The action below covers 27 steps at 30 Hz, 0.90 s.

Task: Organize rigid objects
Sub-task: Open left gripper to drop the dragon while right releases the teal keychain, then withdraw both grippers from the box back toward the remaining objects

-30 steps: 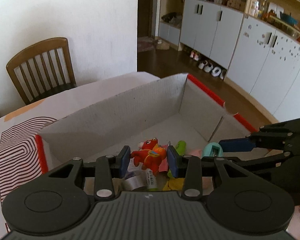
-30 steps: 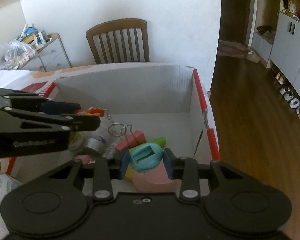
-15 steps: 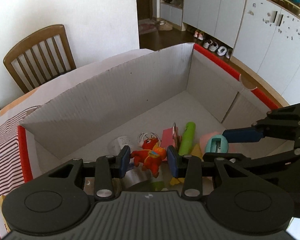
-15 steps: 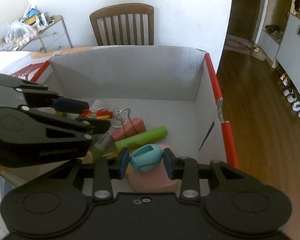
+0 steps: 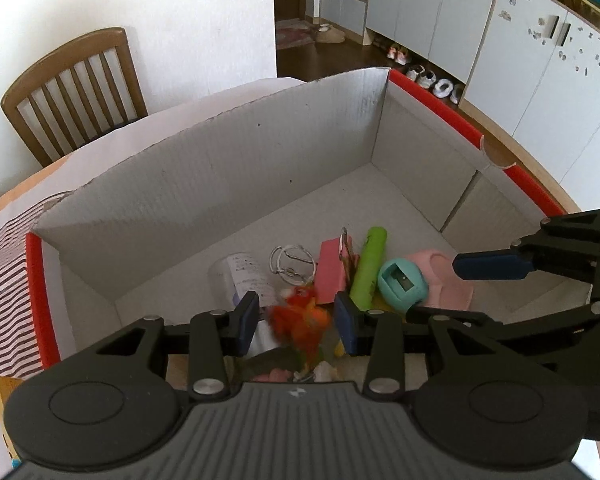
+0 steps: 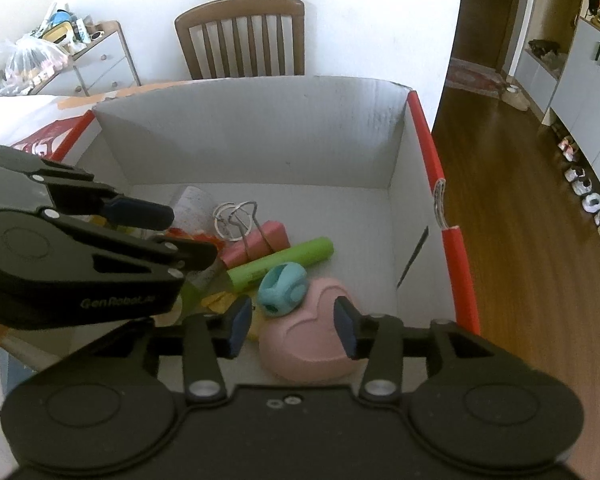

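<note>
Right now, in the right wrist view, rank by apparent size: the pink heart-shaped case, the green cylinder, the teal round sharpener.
1. Pink heart-shaped case, largest, though it lies nearest the camera.
2. Green cylinder, longest but slim.
3. Teal round sharpener, smallest.

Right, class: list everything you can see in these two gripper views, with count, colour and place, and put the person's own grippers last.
Cardboard box: one, white inside with red rim, on the table.
Teal egg-shaped pencil sharpener: one, in the box on the pink piece.
Pink rounded plastic piece: one, box floor near the front.
Green cylinder: one, lying mid-box.
Pink binder clip: one, beside the cylinder.
Metal ring: one, silver, behind the clip.
Clear printed bottle: one, lying at the left.
Red-orange toy figure: one, blurred, between the left fingers.
Wooden chair: one, brown, behind the table.
Left gripper: open, over the box.
Right gripper: open, above the sharpener.
</note>
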Motion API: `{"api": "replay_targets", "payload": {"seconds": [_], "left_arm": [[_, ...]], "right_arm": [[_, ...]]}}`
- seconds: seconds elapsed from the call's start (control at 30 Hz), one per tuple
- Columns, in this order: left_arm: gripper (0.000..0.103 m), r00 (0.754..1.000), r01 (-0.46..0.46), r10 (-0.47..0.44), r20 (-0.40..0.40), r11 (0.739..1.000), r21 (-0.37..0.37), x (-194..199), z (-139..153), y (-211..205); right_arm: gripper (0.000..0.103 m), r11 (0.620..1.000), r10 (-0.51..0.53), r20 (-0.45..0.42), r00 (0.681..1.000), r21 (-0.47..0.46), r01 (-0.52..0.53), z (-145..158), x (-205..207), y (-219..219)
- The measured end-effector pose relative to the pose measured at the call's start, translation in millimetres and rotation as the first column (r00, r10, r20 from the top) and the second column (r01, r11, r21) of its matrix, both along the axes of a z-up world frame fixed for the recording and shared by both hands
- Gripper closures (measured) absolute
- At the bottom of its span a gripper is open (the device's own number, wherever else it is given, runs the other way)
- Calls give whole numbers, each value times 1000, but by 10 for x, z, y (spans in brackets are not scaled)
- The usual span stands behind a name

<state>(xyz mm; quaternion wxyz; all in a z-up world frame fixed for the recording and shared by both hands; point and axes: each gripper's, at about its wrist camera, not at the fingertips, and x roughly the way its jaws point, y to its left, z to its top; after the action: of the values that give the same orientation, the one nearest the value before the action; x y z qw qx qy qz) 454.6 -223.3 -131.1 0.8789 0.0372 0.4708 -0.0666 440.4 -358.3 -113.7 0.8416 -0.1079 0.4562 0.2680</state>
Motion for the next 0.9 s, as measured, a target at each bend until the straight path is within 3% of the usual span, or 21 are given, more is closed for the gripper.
{"api": "replay_targets", "payload": {"seconds": [0.13, 0.3, 0.9], "left_arm": [[60, 1000, 2, -2, 18, 1000, 7, -43, 47, 0], [45, 999, -13, 13, 53, 1000, -10, -137, 160, 47], [45, 984, -2, 15, 175, 997, -73, -669, 628, 149]], "right_arm": [[51, 1000, -1, 6, 1000, 5, 1, 53, -39, -12], [46, 1000, -7, 22, 1000, 19, 6, 153, -103, -46], [35, 998, 9, 76, 997, 67, -14, 532, -439, -71]]}}
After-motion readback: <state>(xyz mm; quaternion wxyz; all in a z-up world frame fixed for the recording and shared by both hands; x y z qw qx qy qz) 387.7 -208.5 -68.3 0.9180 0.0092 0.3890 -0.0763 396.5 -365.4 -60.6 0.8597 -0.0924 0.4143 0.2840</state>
